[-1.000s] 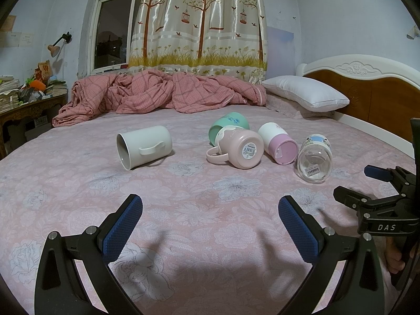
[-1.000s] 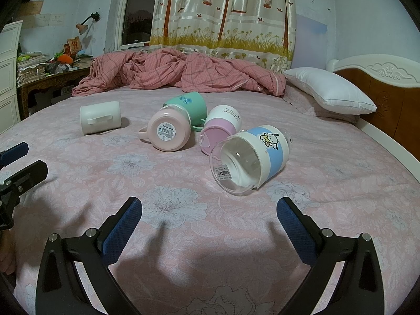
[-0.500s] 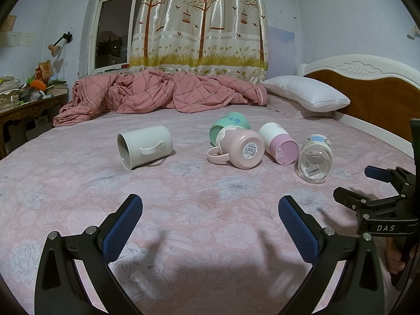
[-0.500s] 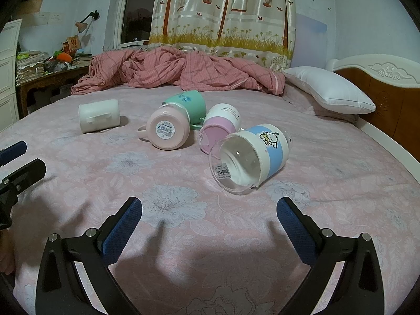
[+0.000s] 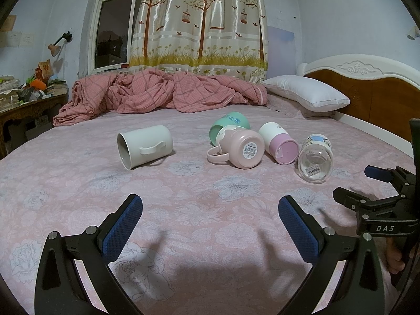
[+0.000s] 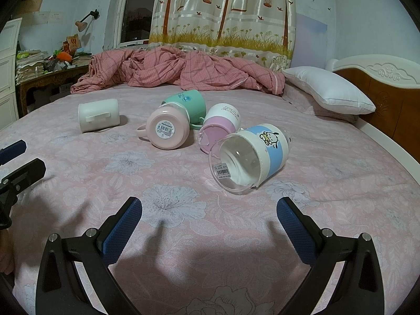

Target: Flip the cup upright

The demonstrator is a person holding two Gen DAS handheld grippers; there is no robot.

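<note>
Several cups lie on their sides on the pink floral bed (image 5: 210, 210). A white mug (image 5: 145, 145) (image 6: 98, 115) lies apart at the left. A pink mug (image 5: 240, 148) (image 6: 168, 128), a green cup (image 5: 229, 124) (image 6: 187, 102), a white and purple cup (image 5: 279, 143) (image 6: 219, 124) and a clear glass cup with a blue band (image 5: 315, 157) (image 6: 250, 157) lie clustered. My left gripper (image 5: 210, 220) is open and empty, short of the cups. My right gripper (image 6: 209, 220) is open and empty, nearest the glass cup.
A crumpled pink quilt (image 5: 157, 92) lies at the far edge of the bed. A white pillow (image 5: 307, 93) and a wooden headboard (image 5: 372, 94) are at the right. A cluttered desk (image 5: 23, 99) stands at the left. A curtain (image 5: 199, 21) hangs behind.
</note>
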